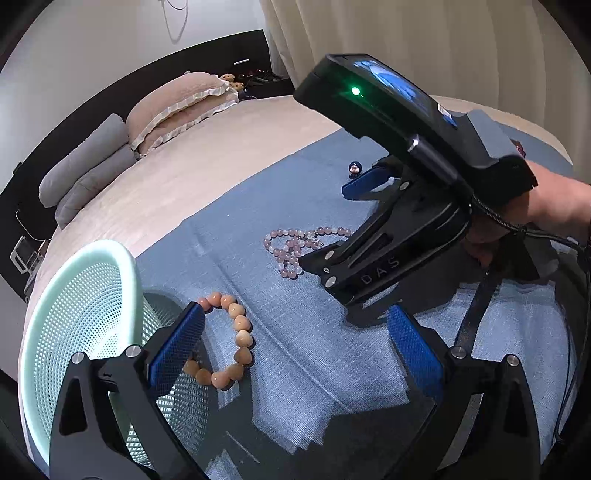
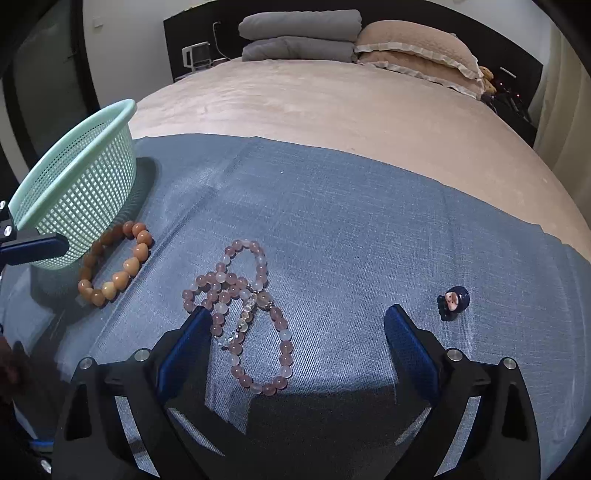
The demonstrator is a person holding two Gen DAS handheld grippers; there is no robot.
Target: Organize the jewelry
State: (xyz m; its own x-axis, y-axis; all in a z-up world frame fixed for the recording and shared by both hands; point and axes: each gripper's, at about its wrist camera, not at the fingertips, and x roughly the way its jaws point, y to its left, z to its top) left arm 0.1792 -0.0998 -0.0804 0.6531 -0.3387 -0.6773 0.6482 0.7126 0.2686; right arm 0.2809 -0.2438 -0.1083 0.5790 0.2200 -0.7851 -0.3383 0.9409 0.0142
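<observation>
An orange bead bracelet [image 1: 231, 339] [image 2: 116, 264] lies on the blue cloth beside a mint mesh basket [image 1: 79, 314] [image 2: 79, 184]. A pink bead necklace [image 1: 295, 247] [image 2: 245, 314] lies coiled further right. A small dark-blue figurine charm [image 1: 355, 168] [image 2: 453, 300] sits beyond it. My left gripper [image 1: 295, 332] is open and empty, its left finger [image 1: 181, 343] over the bracelet's edge. My right gripper [image 2: 297, 332] is open and empty, low over the necklace; it also shows in the left wrist view [image 1: 384, 229].
The blue cloth [image 2: 351, 229] covers the near part of a beige bed [image 2: 314, 103]. Grey folded blankets [image 2: 299, 35] and a frilled pillow [image 2: 417, 48] lie at the headboard. Curtains [image 1: 424, 40] hang at the far side.
</observation>
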